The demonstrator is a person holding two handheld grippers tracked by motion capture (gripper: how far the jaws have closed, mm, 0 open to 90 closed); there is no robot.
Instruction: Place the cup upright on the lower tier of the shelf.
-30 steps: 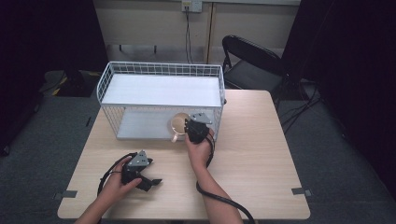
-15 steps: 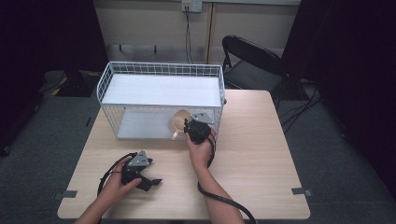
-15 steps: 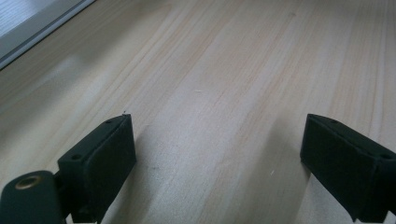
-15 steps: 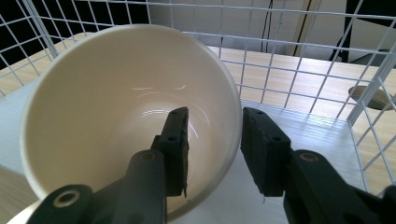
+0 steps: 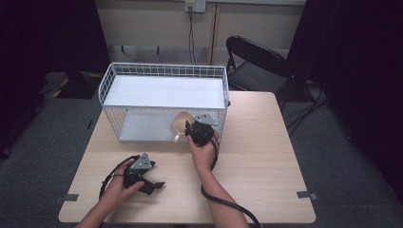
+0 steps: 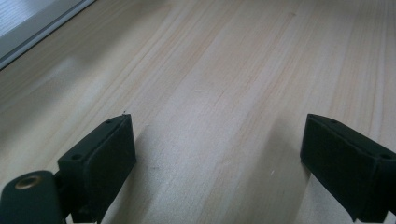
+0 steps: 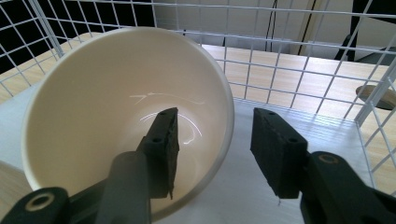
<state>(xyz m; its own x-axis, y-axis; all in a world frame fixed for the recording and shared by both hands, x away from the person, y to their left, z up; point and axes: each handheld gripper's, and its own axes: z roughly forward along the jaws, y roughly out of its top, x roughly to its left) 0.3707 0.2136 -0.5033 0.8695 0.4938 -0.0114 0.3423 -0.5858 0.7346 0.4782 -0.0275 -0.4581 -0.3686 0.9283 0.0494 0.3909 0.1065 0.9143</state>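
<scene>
Two black jaws of our right gripper [image 7: 212, 154] have just been opening around the cream cup's [image 7: 121, 112] rim, not squeezing it. Our left gripper [image 6: 219, 168] rests open on the table [image 6: 224, 70].

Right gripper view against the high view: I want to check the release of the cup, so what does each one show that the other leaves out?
The right gripper view looks into the cream cup: one jaw is inside its mouth and the other outside its rim, with a gap to the wall, and the jaws have just been opening. The high view takes in the whole table, the left gripper resting open on the wood, and a black chair behind. Both show the cup on the lower shelf of the white wire rack, at the right gripper.
</scene>
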